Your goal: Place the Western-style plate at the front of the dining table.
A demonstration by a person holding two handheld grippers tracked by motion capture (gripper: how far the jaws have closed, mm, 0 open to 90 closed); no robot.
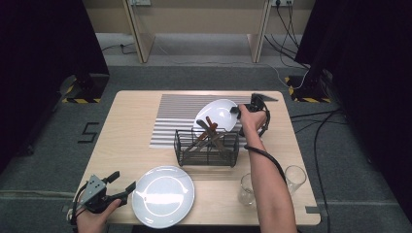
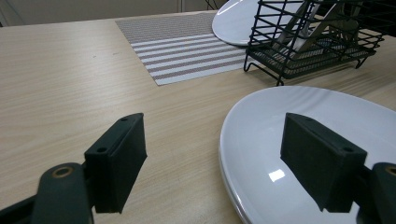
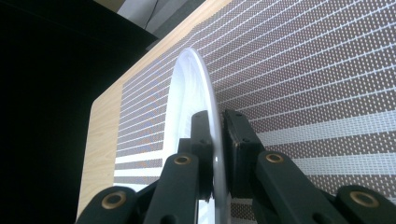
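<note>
Right gripper [image 3: 215,140] clamps tilted far plate [image 1: 217,112] by thin rim; slip risk, plate may strike wire rack [image 1: 207,147]. Left gripper [image 2: 212,163] jaws apart, idle by near plate [image 2: 299,144].

far plate [image 1: 217,112] partly behind basket [image 1: 207,147]

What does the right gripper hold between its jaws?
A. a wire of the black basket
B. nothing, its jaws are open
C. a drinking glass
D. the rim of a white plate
D: in the right gripper view, the right gripper has both jaws pressed on the thin rim of the white plate, above the striped placemat.
</note>
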